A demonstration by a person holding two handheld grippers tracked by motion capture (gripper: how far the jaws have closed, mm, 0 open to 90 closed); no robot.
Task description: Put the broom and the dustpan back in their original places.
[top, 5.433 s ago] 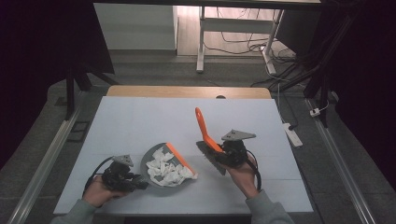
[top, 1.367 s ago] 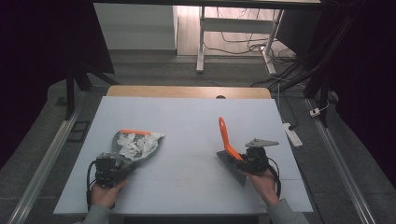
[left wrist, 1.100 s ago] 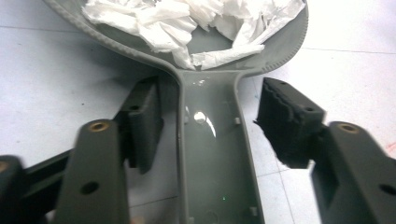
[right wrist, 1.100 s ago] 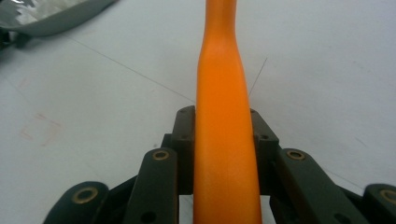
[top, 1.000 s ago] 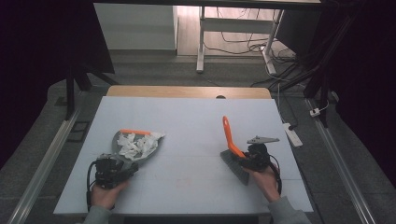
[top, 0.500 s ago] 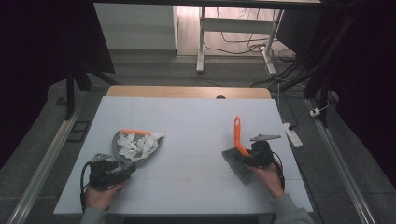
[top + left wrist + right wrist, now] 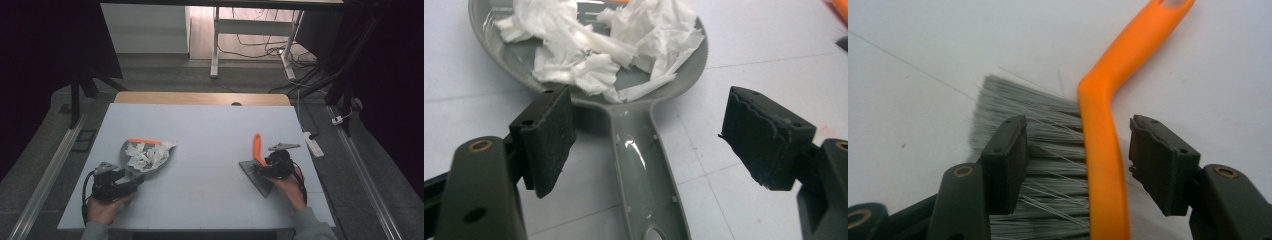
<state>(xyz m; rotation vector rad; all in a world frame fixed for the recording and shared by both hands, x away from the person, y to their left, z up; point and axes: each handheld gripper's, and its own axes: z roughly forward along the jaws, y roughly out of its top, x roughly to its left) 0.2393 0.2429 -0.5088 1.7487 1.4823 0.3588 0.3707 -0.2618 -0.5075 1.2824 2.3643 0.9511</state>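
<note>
Orange brush (image 7: 257,150) lies handle away from person, right gripper (image 7: 270,165) jaws just opened.

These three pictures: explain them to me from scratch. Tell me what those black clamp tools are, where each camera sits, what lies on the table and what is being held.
A person sits at a pale table with a hand-held two-jaw clamp in each hand. The high view looks down from above: the left gripper shows at its left, the right gripper at its right.

The other two views come from cameras riding on the grippers, looking along their black jaws.

On the table lie a grey dustpan filled with crumpled white paper, and a brush with an orange handle and grey bristles.

Nothing is gripped. The left jaws stand apart on either side of the dustpan's handle. The right jaws have just been opening, and the brush lies between them, released.
</note>
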